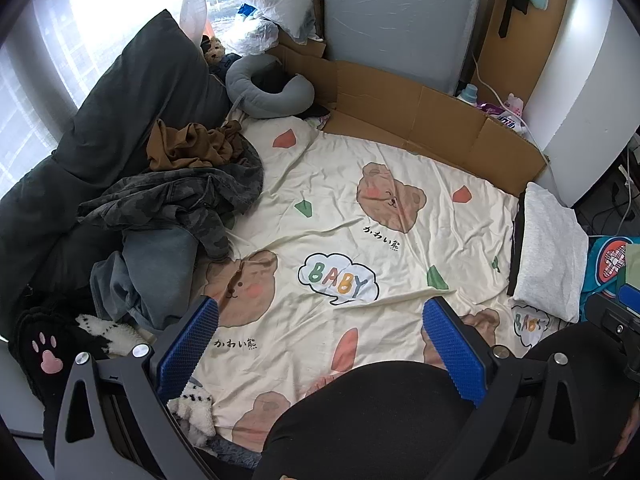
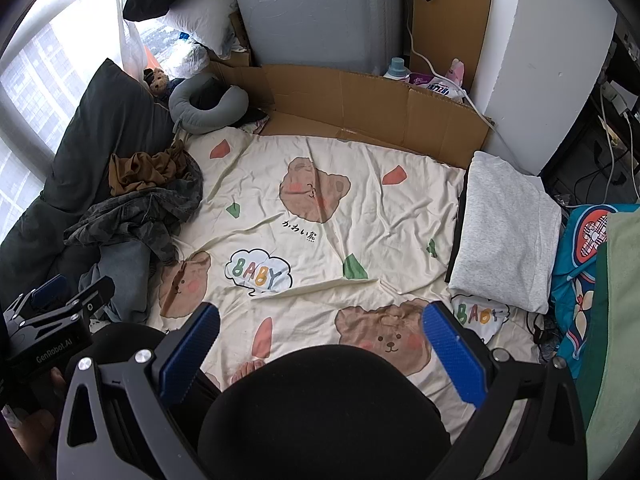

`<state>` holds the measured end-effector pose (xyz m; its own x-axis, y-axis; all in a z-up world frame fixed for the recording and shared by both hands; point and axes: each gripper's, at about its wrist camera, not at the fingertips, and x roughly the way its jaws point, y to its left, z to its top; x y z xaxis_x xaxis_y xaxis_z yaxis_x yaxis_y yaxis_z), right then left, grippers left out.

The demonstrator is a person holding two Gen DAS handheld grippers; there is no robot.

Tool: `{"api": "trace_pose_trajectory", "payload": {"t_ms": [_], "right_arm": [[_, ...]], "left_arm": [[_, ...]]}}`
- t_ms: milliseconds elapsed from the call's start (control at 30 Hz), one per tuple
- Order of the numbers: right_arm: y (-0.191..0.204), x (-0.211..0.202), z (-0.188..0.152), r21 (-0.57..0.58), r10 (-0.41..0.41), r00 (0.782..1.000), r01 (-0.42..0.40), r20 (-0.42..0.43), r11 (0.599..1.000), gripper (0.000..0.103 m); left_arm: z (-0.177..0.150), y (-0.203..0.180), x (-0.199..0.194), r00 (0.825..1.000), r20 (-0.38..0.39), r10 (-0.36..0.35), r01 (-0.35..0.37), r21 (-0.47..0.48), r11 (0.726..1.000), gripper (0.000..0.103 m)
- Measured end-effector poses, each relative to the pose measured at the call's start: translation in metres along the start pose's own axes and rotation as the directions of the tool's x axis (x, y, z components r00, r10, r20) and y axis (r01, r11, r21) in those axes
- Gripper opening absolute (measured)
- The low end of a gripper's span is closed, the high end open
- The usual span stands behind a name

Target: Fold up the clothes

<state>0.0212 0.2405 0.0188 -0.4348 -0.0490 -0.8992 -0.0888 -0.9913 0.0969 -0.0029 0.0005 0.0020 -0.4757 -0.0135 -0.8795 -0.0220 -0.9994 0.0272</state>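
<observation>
While both blue-padded grippers, left gripper (image 1: pixel 320 344) and right gripper (image 2: pixel 322 350), hang released and empty, the crumpled pile of camouflage, brown and denim clothes (image 1: pixel 172 208) waits at nine o'clock; a folded grey garment (image 2: pixel 504 232) lies at three. Picking one piece comes next. No containers show.

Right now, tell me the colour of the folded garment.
Light heather grey folded garment, clearest in the right wrist view.

You have the heap of crumpled dark clothes (image 1: pixel 172 200) left on the cream bear-print bedsheet (image 1: pixel 352 216), the folded grey garment (image 1: pixel 550 252) right, and the brown cardboard sheet (image 1: pixel 420 116) behind.
</observation>
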Motion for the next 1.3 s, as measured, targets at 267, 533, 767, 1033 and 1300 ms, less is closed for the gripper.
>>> {"api": "trace_pose_trajectory", "payload": {"t_ms": [267, 533, 767, 1033, 1300], "right_arm": [[0.0, 0.0008, -0.0006, -0.002, 0.0, 1.0, 0.0, -0.002, 1.0, 0.102], [0.0001, 0.0004, 0.0001, -0.002, 0.001, 1.0, -0.001, -0.003, 1.0, 0.102], [0.0001, -0.0002, 0.0004, -0.001, 0.003, 1.0, -0.003, -0.004, 1.0, 0.102], [0.0018, -0.0026, -0.0007, 0.004, 0.016, 1.0, -0.016, -0.009, 1.0, 0.102], [0.0041, -0.0059, -0.0033, 0.002, 0.016, 1.0, -0.016, -0.006, 1.0, 0.102]], "left_arm": [[-0.0015, 0.0002, -0.0004, 1.0, 0.0, 0.005, -0.005, 0.002, 1.0, 0.102], [-0.0022, 0.0001, -0.0003, 1.0, 0.003, 0.002, -0.002, 0.002, 1.0, 0.102], [-0.0013, -0.0005, -0.0008, 1.0, 0.001, -0.003, 0.003, 0.001, 1.0, 0.102], [-0.0031, 0.0017, -0.0041, 1.0, 0.006, -0.008, 0.008, -0.002, 1.0, 0.102], [-0.0038, 0.0021, -0.0038, 1.0, -0.004, -0.016, 0.016, -0.015, 1.0, 0.102]]}}
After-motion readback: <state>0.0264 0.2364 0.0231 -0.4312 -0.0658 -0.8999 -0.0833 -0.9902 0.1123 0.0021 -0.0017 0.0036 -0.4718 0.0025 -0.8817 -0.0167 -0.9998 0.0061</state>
